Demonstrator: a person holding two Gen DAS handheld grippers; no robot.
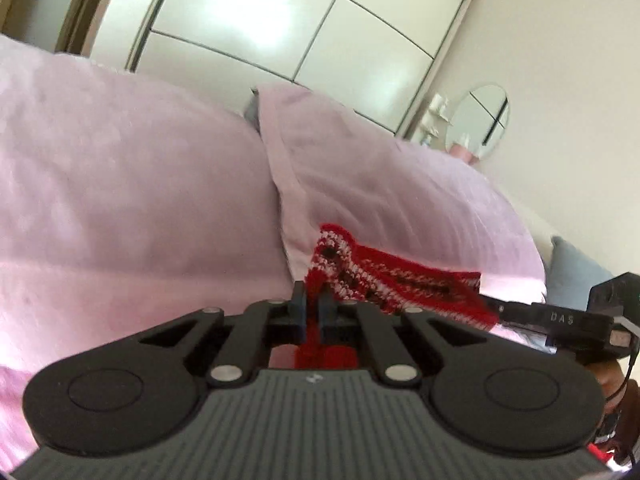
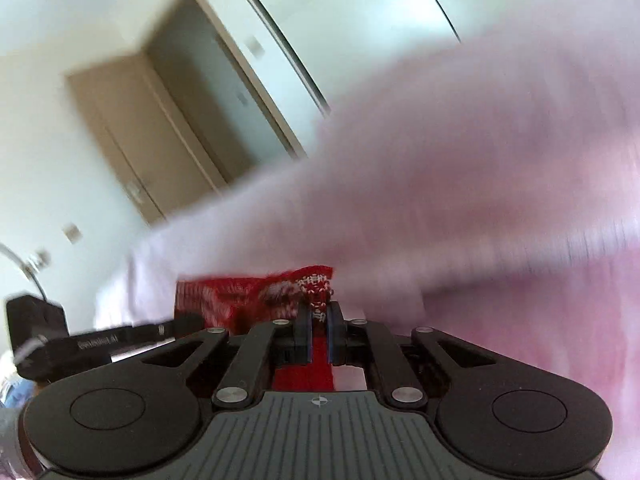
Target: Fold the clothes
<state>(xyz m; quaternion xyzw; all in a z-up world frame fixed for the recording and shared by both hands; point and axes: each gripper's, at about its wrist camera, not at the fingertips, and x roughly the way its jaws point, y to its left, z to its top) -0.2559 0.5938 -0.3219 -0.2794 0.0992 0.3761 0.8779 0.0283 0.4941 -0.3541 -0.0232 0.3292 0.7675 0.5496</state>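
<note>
While you hold the red knit garment [image 1: 384,276]:
Left gripper [image 1: 313,304]: clamped on its edge.
Right gripper [image 2: 319,316]: clamped too.
Left view only: round mirror [image 1: 478,120].
Right view only: door [image 2: 132,128].

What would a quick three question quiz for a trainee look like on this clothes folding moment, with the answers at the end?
1. True or false: the left gripper is shut on the red and white knit garment.
2. Which does the right gripper hold? A) a pink pillow B) the same knit garment C) nothing
3. Fill in: behind the garment lie two ___ pillows.

Key
1. True: red fabric sits pinched between its fingers.
2. B: its fingers close on another part of the garment, which spans between both grippers.
3. Pink.
</note>
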